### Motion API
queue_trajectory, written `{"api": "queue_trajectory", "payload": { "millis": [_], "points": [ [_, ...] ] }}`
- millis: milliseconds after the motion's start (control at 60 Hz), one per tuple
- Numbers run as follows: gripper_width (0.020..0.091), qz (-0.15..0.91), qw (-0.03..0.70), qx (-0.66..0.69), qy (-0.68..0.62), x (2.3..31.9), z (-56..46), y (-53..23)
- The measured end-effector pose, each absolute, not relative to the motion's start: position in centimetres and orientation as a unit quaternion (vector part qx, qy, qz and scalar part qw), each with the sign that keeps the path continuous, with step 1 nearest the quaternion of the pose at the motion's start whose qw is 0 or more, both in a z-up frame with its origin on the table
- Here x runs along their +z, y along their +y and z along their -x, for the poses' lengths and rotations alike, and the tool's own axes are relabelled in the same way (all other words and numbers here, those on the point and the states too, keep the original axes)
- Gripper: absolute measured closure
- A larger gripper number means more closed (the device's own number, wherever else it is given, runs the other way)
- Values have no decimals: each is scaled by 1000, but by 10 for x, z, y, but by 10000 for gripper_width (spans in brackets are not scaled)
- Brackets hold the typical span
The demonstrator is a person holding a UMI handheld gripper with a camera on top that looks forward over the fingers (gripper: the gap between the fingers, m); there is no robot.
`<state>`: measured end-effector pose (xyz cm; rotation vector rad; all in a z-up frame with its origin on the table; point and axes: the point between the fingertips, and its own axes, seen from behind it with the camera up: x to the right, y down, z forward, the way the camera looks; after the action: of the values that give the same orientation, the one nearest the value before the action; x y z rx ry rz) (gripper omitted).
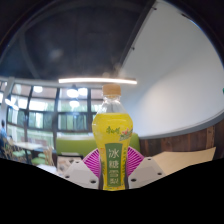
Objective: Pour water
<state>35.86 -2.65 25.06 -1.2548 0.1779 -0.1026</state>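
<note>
Gripper view shows the bottle (112,135) standing upright between my fingers (93,163), its long axis vertical, cap on top. My gripper (113,172) is clamped on its lower label, both pads pressing; to pour, I judge I must tilt the neck sideways

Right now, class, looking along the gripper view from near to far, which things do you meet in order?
Tool, its pink pads at either side of the bottle's lower part → bottle with yellow-green drink and yellow cap, between the fingers → windows and long ceiling light far behind.
</note>
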Motion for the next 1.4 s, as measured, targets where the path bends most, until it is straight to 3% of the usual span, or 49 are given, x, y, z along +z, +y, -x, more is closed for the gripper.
{"api": "queue_trajectory", "payload": {
  "millis": [50, 133, 450, 683, 783, 817, 900, 983, 1400],
  "points": [
    [822, 621, 776, -58, 89, 221, -363, 30],
    [822, 670, 737, -53, 77, 159, -395, 48],
    [805, 751, 658, -18, 51, 76, -354, 76],
    [727, 754, 655, -27, 46, 76, -353, 70],
    [626, 752, 657, -21, 50, 77, -357, 72],
    [582, 756, 652, -24, 59, 73, -359, 69],
    [242, 762, 642, -36, 79, 72, -367, 62],
    [292, 753, 650, -44, 90, 83, -371, 49],
    [275, 769, 634, -45, 67, 137, -259, -119]
  ]
}}
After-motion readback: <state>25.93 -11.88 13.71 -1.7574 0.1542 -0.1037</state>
